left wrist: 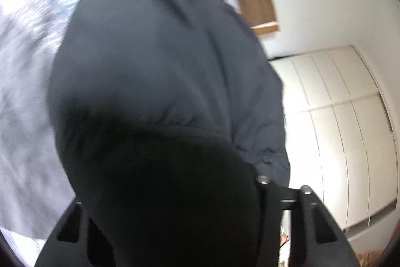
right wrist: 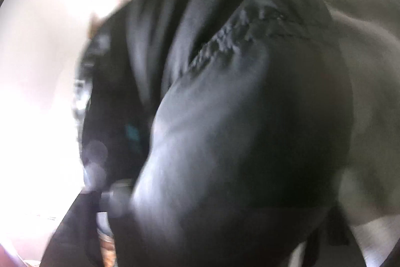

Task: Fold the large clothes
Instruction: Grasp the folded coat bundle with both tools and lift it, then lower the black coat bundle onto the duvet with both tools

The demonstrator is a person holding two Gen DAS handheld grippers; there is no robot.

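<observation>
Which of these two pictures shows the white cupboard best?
The left wrist view: the cupboard stands sharp and well lit to the right of the dark jacket. The right wrist view shows none of it, only the blurred jacket and glare.

Grey blanket-like surface [left wrist: 22,96] – blurred, probably a bed – shows at left in left view, at right [right wrist: 370,81] in right view. Contact with black garment [left wrist: 160,61] unclear.

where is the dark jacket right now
The dark jacket fills the middle of both wrist views, bunched over each gripper's fingers. In the left view, white cupboard doors lie to its right and a grey blanket to its left.
</observation>
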